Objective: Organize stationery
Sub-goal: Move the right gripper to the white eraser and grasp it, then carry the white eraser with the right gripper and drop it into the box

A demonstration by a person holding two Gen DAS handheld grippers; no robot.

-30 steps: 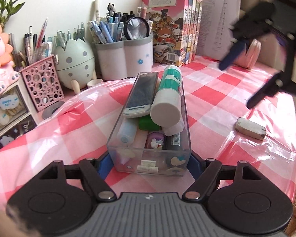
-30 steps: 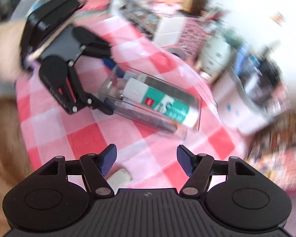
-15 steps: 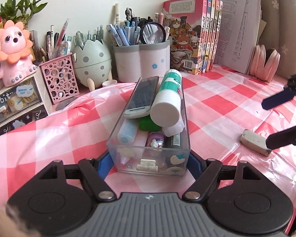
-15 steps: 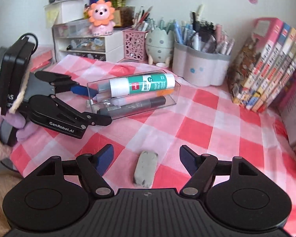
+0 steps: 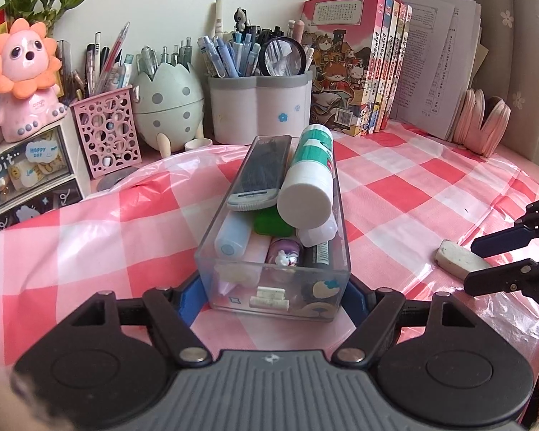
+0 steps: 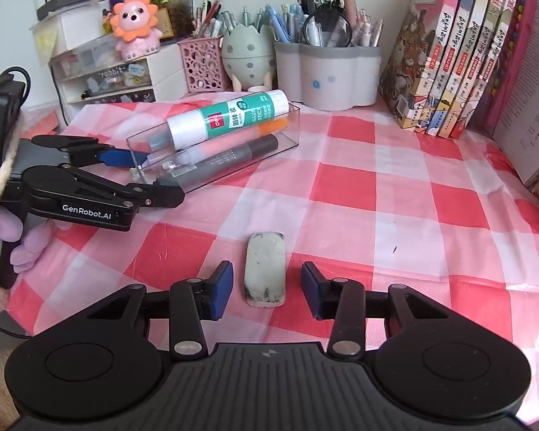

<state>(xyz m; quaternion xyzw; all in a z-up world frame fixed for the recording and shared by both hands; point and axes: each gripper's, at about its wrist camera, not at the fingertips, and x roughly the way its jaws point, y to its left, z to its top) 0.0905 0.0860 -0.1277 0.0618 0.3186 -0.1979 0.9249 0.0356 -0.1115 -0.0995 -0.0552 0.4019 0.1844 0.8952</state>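
A clear plastic organizer box (image 5: 275, 289) (image 6: 291, 133) lies on the checked tablecloth, filled with a glue stick (image 5: 307, 183) (image 6: 226, 120), a grey marker (image 6: 219, 163) and other small items. My left gripper (image 5: 275, 289) is shut on the box's near end, its blue pads against both side walls. A dirty white eraser (image 6: 265, 269) (image 5: 458, 259) lies flat on the cloth. My right gripper (image 6: 267, 285) (image 5: 485, 262) is open, and the eraser lies between its fingers, apart from both pads.
Along the back wall stand a white pen holder (image 5: 260, 106), an egg-shaped holder (image 5: 167, 98), a pink lattice cup (image 5: 106, 129), a drawer unit with a lion figure (image 5: 25, 82), and a row of books (image 5: 355, 64). A pink pouch (image 5: 479, 124) sits at the right.
My right gripper swung round from a blurred view of the box and came down around the eraser, which now lies between its fingers. The left gripper stays on the box.
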